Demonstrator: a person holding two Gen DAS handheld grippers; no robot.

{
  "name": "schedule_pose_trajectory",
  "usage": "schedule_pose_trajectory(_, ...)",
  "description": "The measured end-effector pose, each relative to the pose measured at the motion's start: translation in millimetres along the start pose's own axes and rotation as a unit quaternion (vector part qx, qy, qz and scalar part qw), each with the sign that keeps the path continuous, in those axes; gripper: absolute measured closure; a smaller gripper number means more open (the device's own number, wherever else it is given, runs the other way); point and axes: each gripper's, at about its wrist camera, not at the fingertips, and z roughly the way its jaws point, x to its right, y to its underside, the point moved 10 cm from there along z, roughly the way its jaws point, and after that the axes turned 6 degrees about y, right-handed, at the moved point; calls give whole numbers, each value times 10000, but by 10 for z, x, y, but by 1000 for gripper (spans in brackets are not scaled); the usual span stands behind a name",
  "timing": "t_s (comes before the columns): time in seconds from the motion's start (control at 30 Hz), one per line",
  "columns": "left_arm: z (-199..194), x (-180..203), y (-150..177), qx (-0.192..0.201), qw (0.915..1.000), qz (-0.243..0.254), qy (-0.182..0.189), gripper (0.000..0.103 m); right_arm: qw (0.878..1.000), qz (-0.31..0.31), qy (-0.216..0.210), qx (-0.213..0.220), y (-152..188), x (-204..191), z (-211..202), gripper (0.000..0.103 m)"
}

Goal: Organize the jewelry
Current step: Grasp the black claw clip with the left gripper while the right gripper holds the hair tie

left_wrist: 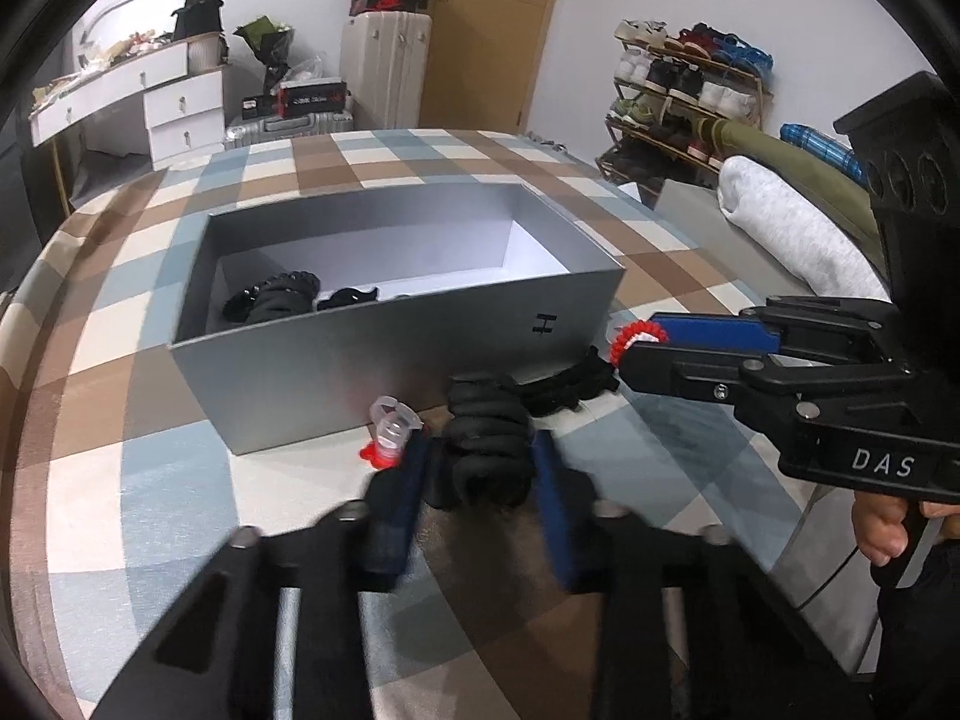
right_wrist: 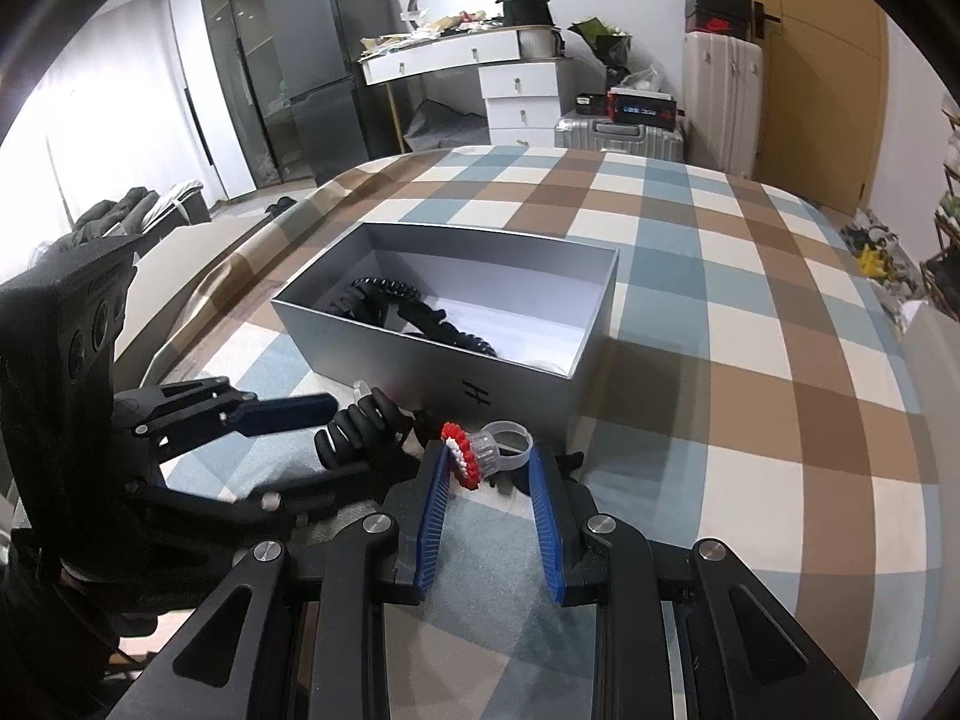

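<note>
A grey open box (left_wrist: 384, 360) (right_wrist: 528, 384) sits on the checked bedspread and holds black coiled bands (left_wrist: 276, 297) (right_wrist: 420, 312). My left gripper (left_wrist: 483, 468) (right_wrist: 336, 432) is shut on a black coiled bracelet (left_wrist: 489, 444) (right_wrist: 360, 429) just in front of the box. A clear ring with a red base (left_wrist: 390, 429) lies left of it. My right gripper (right_wrist: 489, 459) (left_wrist: 624, 348) is shut on a clear ring with a red and white beaded flower (right_wrist: 480, 450) (left_wrist: 636, 339). Another black band (left_wrist: 570, 387) lies by the box's front wall.
The checked bedspread (right_wrist: 750, 324) covers the bed. A rolled white blanket (left_wrist: 792, 234) lies at the right edge. A shoe rack (left_wrist: 678, 96), suitcases (left_wrist: 384, 66) and a white dresser (right_wrist: 480, 66) stand beyond the bed.
</note>
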Motion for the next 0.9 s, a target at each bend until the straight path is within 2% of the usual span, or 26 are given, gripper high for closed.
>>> schedule_pose_trajectory(0.43, -168, 75, -89, 310, 9993, 94, 187, 79, 9998, 11, -84, 156, -51, -18, -54, 77)
schedule_pose_trajectory(0.9, -571, -61, -411, 1147, 9933, -121, 86, 78, 9961, 328, -297, 767, -263, 17, -309, 77)
